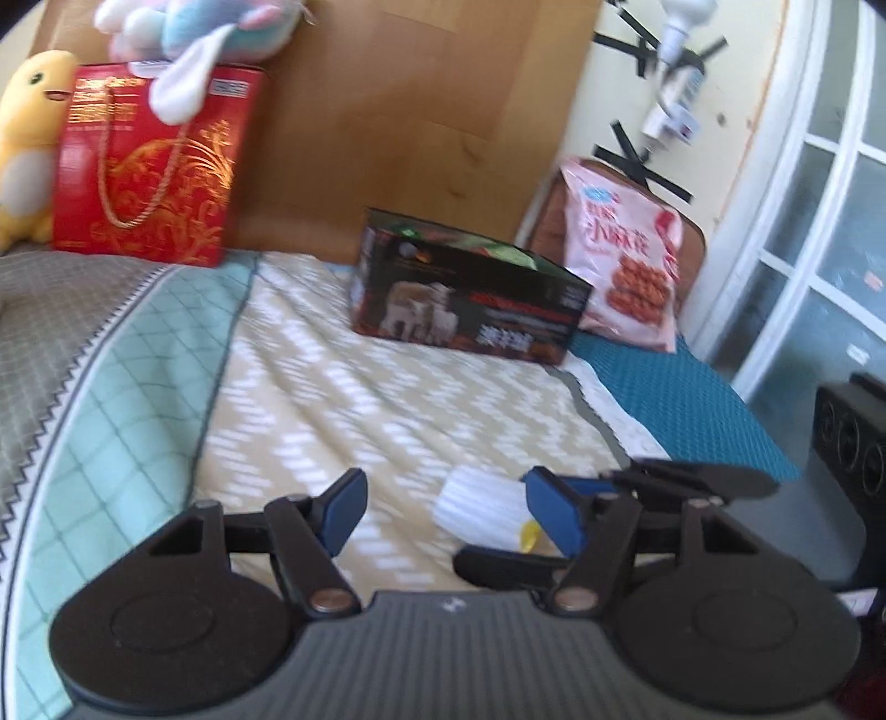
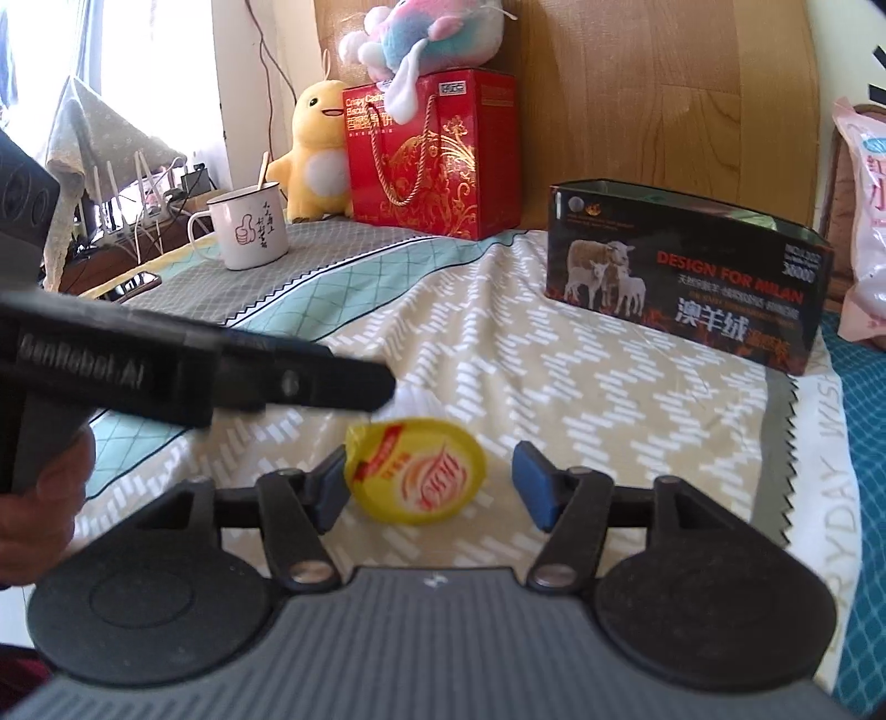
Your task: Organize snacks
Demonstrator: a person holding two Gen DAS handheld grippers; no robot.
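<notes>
Both tongs gape empty — right tongs [image 2: 429,487] straddle the jelly cup [image 2: 416,471] on its side, which could roll off the soft bedspread [image 2: 498,354] if nudged.

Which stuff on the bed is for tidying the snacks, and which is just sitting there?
For the job:
yellow-lidded snack cup
open black box
pink snack bag
right gripper, open around the cup

Just lying about:
yellow duck plush
pastel plush
red gift box
white mug
</notes>
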